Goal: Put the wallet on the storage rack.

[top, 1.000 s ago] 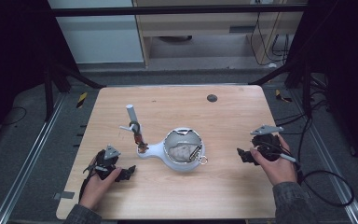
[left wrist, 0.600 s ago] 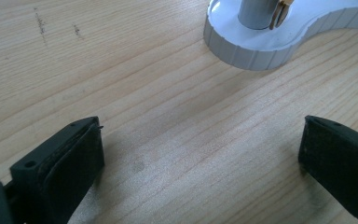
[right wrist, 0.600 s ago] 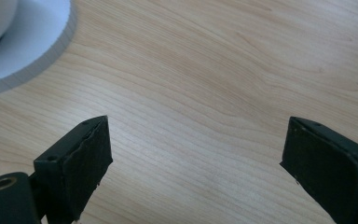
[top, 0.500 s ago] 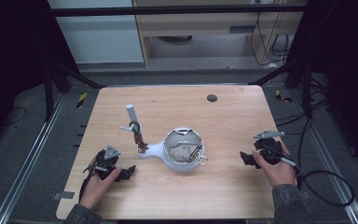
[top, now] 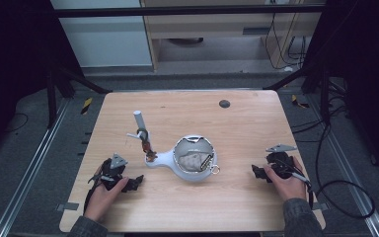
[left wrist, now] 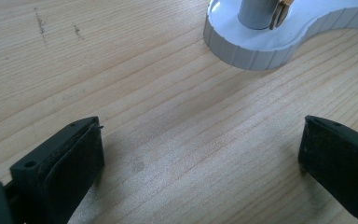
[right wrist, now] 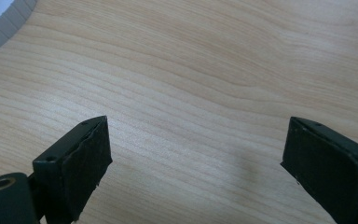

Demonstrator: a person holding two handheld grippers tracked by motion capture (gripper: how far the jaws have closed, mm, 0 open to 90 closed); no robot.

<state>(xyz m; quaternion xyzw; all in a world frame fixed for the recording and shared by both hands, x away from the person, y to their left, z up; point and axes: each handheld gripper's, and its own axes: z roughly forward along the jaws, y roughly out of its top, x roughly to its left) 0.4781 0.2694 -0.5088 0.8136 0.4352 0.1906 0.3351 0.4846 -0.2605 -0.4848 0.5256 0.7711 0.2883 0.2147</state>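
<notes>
Two hand-held grippers rest low on the bench, a white stand between them.

The left hand-held gripper (top: 128, 183) sits near the bench's (top: 237, 207) front left, jaws wide with nothing but bare wood between them; in the left gripper view the stand's ribbed white foot (left wrist: 261, 46) lies just ahead. The right hand-held gripper (top: 257, 172) sits near the right edge, jaws wide and empty, well apart from the stand. The stand (top: 193, 160) lies mid-bench: a round white bowl holding a pale lump, with an upright post (top: 140, 126) at its left end.
</notes>
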